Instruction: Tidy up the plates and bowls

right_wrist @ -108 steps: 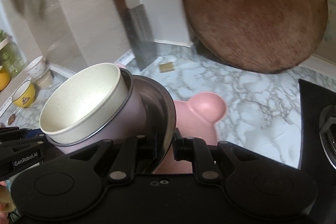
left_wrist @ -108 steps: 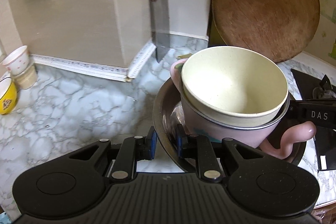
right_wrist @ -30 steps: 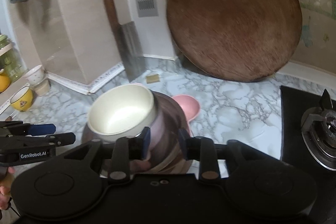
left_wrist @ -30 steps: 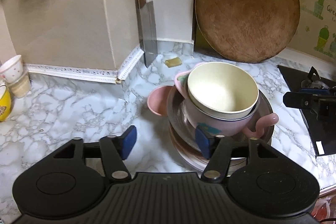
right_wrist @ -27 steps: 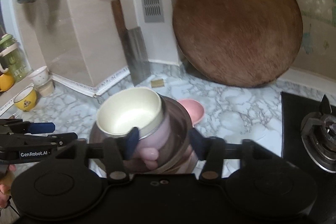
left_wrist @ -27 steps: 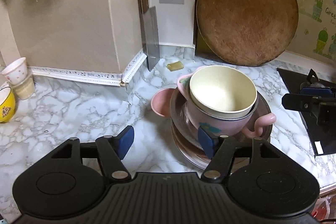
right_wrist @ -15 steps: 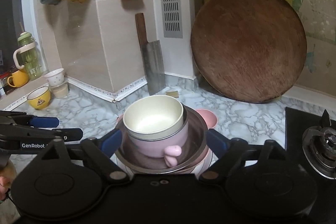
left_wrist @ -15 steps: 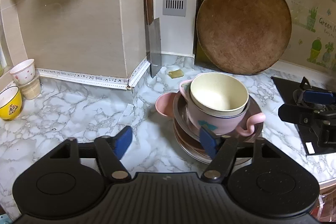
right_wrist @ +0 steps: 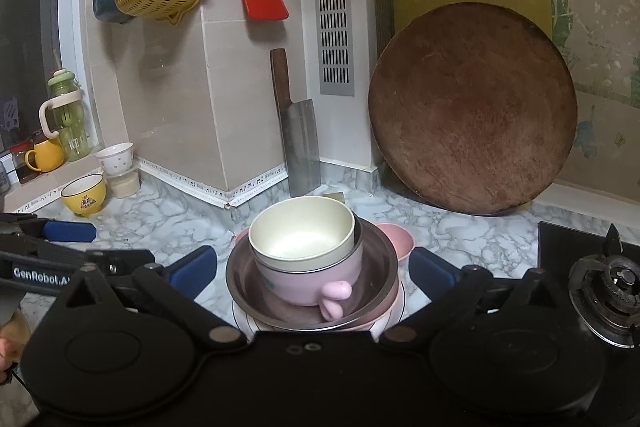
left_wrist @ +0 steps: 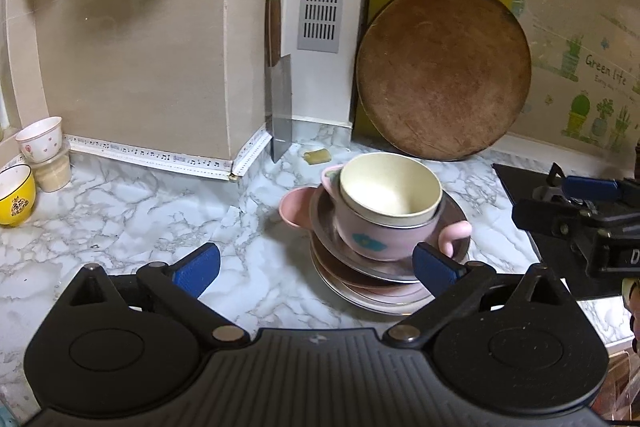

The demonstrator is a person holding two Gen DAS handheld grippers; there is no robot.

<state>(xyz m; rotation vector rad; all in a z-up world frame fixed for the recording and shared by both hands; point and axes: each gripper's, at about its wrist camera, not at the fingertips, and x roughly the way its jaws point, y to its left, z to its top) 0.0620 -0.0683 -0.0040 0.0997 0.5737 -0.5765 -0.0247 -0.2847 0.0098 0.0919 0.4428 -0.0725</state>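
A cream bowl (left_wrist: 390, 189) sits in a pink cup (left_wrist: 384, 233) on stacked plates (left_wrist: 360, 283), just ahead of my left hand-held gripper (left_wrist: 316, 263) and right hand-held gripper (right_wrist: 312, 267), both opening wide, pinching nothing. Only my right view shows the stove burner (right_wrist: 608, 277).

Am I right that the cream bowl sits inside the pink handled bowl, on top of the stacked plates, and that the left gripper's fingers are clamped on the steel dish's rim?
Not quite. The cream bowl does sit inside the pink handled bowl on the stacked plates, but the left gripper is opening, its fingers clear of the steel dish, as the left wrist view shows.
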